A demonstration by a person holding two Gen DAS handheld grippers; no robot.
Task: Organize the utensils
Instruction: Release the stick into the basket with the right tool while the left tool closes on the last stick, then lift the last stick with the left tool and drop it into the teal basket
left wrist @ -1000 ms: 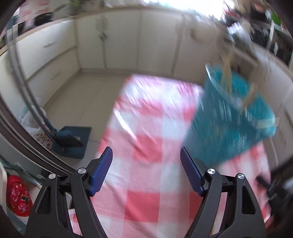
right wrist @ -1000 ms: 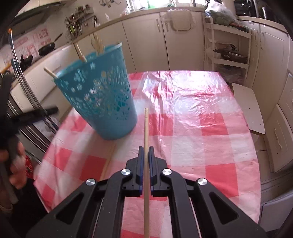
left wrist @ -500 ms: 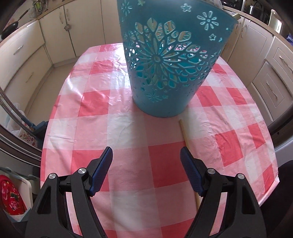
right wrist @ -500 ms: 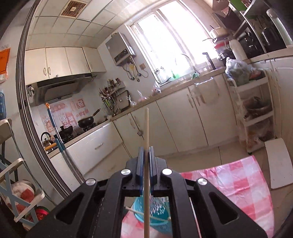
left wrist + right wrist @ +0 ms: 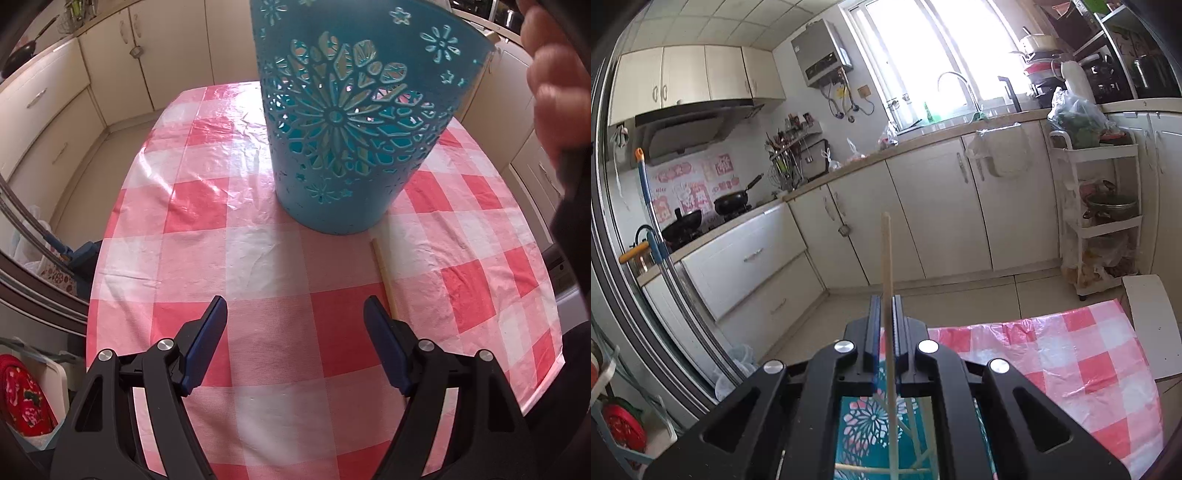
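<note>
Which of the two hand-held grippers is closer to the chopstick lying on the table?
Left. The left hand-held gripper hangs open just beside the loose chopstick; the right hand-held gripper is above the blue basket.

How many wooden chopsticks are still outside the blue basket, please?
2. One thin wooden chopstick is clamped in the right gripper above the blue perforated plastic basket. Another wooden chopstick lies on the pink checked tablecloth beside the basket's base. Others may be hidden.

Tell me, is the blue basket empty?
No. The blue basket has wooden sticks inside, seen through its cutouts and from above.
</note>
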